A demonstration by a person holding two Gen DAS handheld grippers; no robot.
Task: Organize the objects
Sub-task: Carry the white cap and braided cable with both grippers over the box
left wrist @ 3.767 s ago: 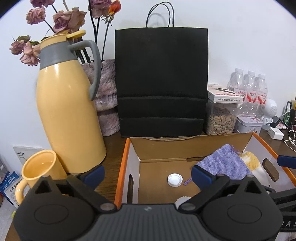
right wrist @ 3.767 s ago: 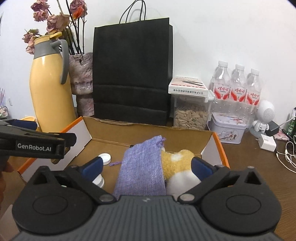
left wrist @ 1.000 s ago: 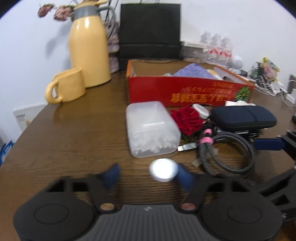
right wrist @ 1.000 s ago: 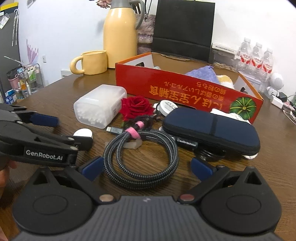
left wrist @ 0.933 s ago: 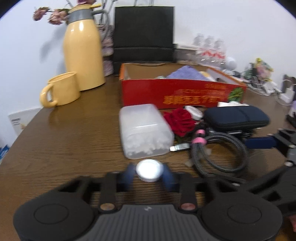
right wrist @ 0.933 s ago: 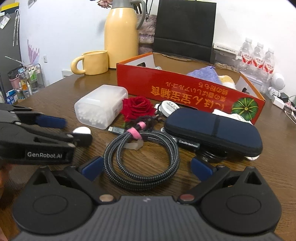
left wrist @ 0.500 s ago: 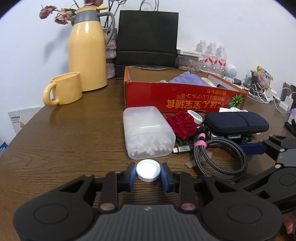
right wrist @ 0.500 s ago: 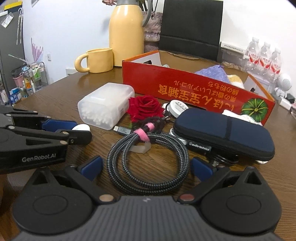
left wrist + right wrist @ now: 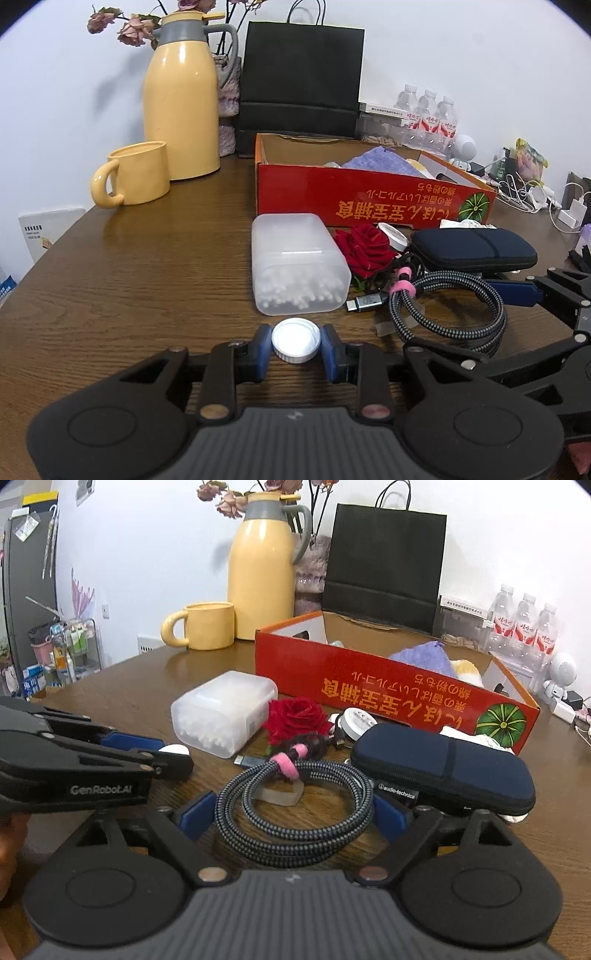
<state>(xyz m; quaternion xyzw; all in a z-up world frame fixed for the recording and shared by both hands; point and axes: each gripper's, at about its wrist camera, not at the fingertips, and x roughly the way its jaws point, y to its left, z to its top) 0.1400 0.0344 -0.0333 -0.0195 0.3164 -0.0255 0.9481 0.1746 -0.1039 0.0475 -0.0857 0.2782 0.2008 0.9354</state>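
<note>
My left gripper is shut on a small white bottle cap, low over the wooden table in front of a clear box of cotton swabs. The cap also shows in the right wrist view. My right gripper is open, its blue pads either side of a coiled braided cable with a pink tie. The red cardboard box behind holds a purple cloth pouch.
A red fabric rose, a dark zip case and a round white tin lie before the box. A yellow mug, yellow thermos, black paper bag and water bottles stand at the back.
Both grippers have come back from over the box to the near table. My left gripper has closed on the white cap and holds it steady. My right gripper has lowered around the cable.
</note>
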